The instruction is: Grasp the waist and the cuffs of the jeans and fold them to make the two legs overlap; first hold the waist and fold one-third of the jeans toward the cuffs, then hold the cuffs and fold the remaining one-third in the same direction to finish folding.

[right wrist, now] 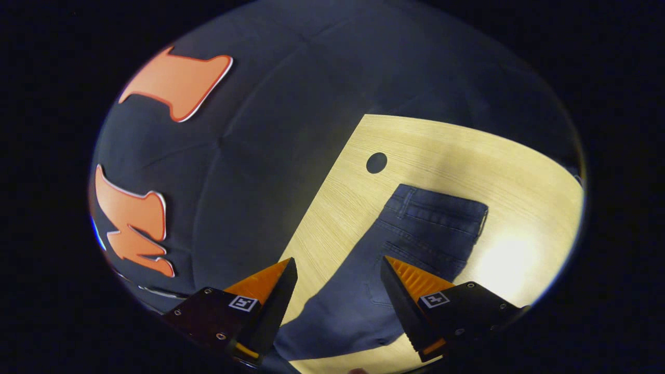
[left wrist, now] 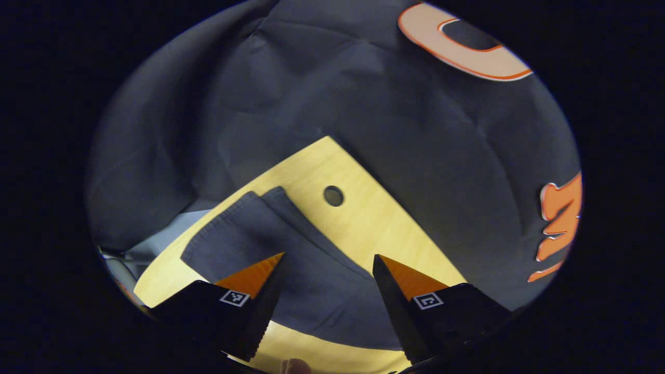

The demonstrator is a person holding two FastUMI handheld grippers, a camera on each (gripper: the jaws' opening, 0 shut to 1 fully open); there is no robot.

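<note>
Wooden table (right wrist: 415, 140) under flat jeans (right wrist: 415, 234); both grippers wide open, empty.

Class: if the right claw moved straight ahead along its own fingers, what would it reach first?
Probably the jeans: the open right claw points at the denim below the waistband, lying on the table. Depth is unclear.

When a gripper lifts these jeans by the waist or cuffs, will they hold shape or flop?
The jeans will likely flop: they lie limp and flat on the wooden table. The stitched waistband probably gives firmer purchase than the thin cuffs. Matte denim seems unlikely to slip.
</note>
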